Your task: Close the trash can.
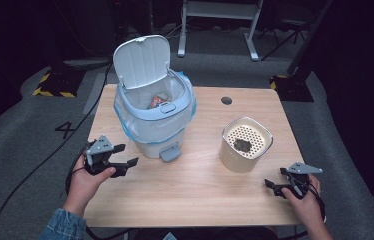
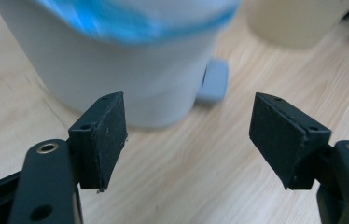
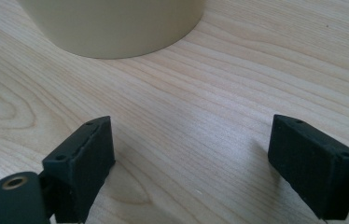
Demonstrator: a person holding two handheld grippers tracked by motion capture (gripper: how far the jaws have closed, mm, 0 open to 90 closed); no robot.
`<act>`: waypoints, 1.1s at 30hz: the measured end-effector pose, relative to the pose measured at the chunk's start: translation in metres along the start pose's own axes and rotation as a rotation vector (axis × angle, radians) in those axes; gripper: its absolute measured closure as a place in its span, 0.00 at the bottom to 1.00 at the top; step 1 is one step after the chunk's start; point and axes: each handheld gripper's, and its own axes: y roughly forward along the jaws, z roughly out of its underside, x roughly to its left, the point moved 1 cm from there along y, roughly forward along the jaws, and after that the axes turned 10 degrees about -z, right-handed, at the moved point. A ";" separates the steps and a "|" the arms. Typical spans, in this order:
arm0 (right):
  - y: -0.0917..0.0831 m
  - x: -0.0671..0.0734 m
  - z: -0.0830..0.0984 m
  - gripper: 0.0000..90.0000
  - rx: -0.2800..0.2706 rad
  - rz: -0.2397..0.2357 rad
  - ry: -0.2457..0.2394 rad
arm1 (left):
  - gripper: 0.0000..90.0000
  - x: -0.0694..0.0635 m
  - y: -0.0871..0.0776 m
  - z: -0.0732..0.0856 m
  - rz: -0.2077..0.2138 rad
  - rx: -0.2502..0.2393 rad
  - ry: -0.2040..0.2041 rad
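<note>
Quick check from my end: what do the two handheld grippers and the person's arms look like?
Both the left gripper and the right gripper are black, each with two jaws ending in flat rectangular pads and topped by a grey three-cornered plate. A black cable trails from the left one. The left arm wears a blue denim sleeve.

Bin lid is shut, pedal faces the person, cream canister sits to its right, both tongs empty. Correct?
Not quite: the lid of the bin stands open, tipped back, as the high view shows, with some rubbish visible inside. The rest holds: the pedal faces the person, the cream canister sits to the bin's right, and the left tongs and right tongs are open and empty.
</note>
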 end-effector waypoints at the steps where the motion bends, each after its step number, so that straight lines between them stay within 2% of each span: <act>1: 0.000 0.000 0.000 0.16 0.000 0.000 0.000 | 0.30 0.001 -0.004 -0.006 -0.005 -0.017 -0.002; 3: 0.000 0.000 0.000 0.16 0.000 0.000 0.000 | 0.30 0.003 -0.011 -0.016 -0.026 -0.032 0.006; 7: 0.000 0.000 0.000 0.16 0.000 0.000 0.000 | 0.32 0.006 -0.024 -0.034 -0.033 -0.083 0.014; 16: 0.000 0.000 0.000 0.16 0.000 0.000 0.000 | 0.36 0.013 -0.040 -0.067 -0.063 -0.192 -0.009; 24: 0.000 0.000 0.000 0.16 0.000 0.000 0.000 | 0.36 0.022 -0.043 -0.092 -0.122 -0.246 -0.038; 33: 0.000 0.000 0.000 0.16 0.000 0.000 0.000 | 0.37 0.033 -0.046 -0.123 -0.145 -0.260 -0.030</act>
